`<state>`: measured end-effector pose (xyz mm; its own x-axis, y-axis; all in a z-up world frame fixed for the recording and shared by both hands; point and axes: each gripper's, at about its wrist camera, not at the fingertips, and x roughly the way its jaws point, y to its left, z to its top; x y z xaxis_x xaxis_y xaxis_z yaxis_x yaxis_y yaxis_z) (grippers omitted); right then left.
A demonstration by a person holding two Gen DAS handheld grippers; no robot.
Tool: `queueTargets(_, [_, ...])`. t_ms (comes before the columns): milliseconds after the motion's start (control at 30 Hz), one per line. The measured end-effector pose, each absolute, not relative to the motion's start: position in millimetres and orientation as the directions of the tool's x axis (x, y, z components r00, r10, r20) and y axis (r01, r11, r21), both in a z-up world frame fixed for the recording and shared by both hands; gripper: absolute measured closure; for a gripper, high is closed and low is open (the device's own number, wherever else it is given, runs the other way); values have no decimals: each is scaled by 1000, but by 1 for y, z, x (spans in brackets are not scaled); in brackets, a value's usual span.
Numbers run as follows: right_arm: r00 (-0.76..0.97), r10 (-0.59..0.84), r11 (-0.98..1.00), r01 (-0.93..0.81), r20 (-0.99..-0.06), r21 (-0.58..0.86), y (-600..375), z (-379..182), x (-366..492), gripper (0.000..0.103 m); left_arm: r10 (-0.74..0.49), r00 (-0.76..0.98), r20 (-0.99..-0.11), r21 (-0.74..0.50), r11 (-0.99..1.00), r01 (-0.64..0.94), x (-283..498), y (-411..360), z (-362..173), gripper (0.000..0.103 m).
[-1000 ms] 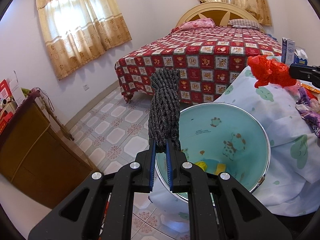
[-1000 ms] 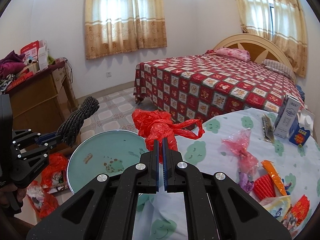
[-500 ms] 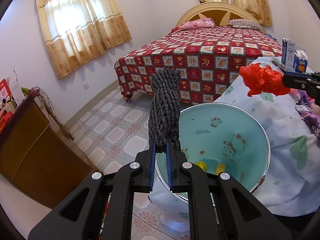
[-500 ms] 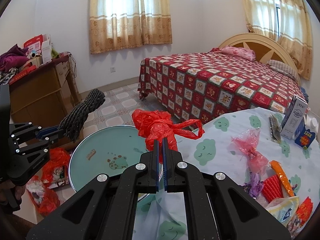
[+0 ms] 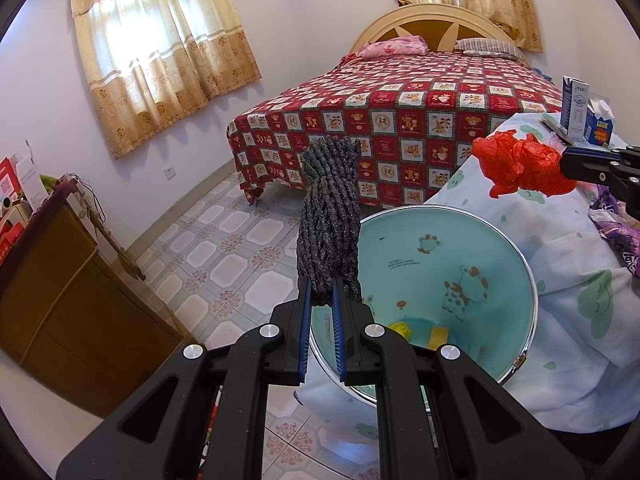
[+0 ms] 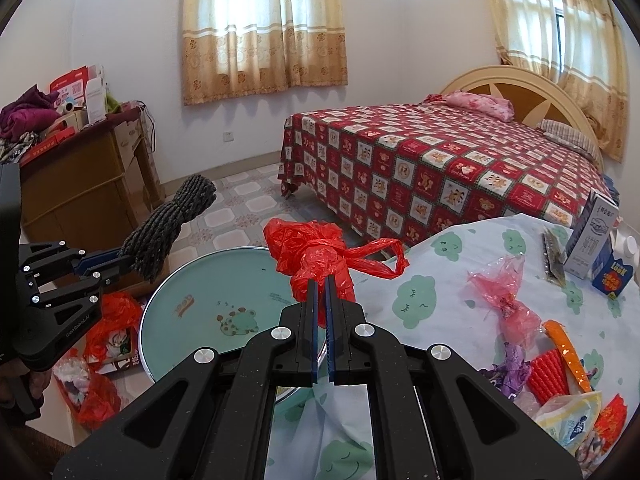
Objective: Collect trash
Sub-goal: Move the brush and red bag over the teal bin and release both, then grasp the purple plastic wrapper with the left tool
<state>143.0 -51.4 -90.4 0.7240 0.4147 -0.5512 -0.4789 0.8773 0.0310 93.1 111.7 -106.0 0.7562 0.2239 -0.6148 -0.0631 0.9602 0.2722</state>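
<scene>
On my left wrist view, the left gripper (image 5: 321, 290) pinches a bundle of dark grey rope (image 5: 329, 216), held upright above the near rim of the teal basin (image 5: 516, 248). The red plastic bag (image 5: 520, 164) hangs beyond it.

On my right wrist view, the right gripper (image 6: 321, 290) is pressed tight on that red plastic bag (image 6: 320, 256), at the basin's (image 6: 192, 276) edge, beside the table (image 6: 420, 292) strewn with wrappers (image 6: 504, 296).

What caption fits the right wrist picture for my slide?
Right gripper pinches a red plastic bag beside the teal basin, while the left gripper holds a grey rope bundle.
</scene>
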Motion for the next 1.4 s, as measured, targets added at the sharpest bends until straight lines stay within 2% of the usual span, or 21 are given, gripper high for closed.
queueTargets(300, [699, 436, 860, -510, -567, 33, -44, -95, 143, 98, 197, 759, -620, 261, 965, -37, 91, 109, -106, 89])
queueTargets(400, [692, 448, 851, -524, -566, 33, -42, -97, 142, 93, 170, 765, -621, 252, 968, -10, 89, 104, -106, 86])
queueTargets(500, [687, 450, 850, -525, -570, 37, -40, -100, 143, 87, 160, 769, -619, 251, 968, 1, 88, 101, -106, 76])
queueTargets(567, [687, 449, 852, -523, -572, 41, -41, -101, 143, 83, 159, 772, -616, 256, 967, 5, 88, 99, -107, 65])
queueTargets(700, [689, 442, 858, -511, -575, 48, -45, -102, 142, 80, 161, 771, -616, 255, 967, 2, 87, 98, -107, 60])
queueTargets(767, [693, 436, 863, -502, -574, 49, -47, -101, 142, 77, 168, 773, -612, 258, 966, -6, 87, 97, -107, 53])
queueTargets(900, [714, 407, 880, -474, -569, 35, -57, -97, 136, 71, 172, 768, -617, 255, 967, -11, 86, 96, -108, 51])
queueTargets(1100, [770, 340, 923, -384, -541, 33, -110, -83, 107, 65, 159, 760, -630, 262, 965, 14, 84, 86, -112, 50])
queueTargets(1233, [824, 244, 964, -265, -512, 33, -171, -77, 77, 59, 137, 755, -642, 271, 961, 56, 80, 65, -118, 45])
queueTargets(1400, [850, 113, 993, -106, -515, 43, -242, -87, 46, 53, 79, 744, -663, 269, 953, 138, 70, 26, -123, 44])
